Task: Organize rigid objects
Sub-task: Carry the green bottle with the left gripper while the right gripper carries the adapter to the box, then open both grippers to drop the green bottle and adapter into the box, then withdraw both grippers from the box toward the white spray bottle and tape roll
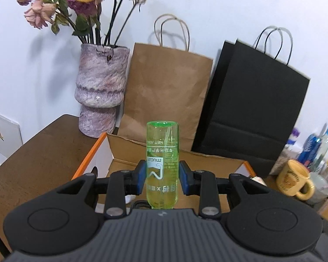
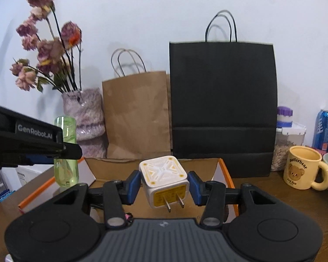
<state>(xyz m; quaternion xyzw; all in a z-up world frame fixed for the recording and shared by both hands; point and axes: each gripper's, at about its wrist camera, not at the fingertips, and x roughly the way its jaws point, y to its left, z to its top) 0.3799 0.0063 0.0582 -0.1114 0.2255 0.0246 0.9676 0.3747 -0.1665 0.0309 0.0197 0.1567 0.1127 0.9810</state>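
The left gripper (image 1: pixel 163 175) is clamped on a green bottle (image 1: pixel 162 163), held upside down over the near part of the cardboard box (image 1: pixel 129 150). The right gripper (image 2: pixel 164 185) pinches a white plug (image 2: pixel 164 180) by its flat sides, above the same box. Both look light and stiff; the bottle's smooth plastic is probably slippery. Behind the box stand a brown bag (image 1: pixel 166 91) and a black bag (image 1: pixel 251 100).
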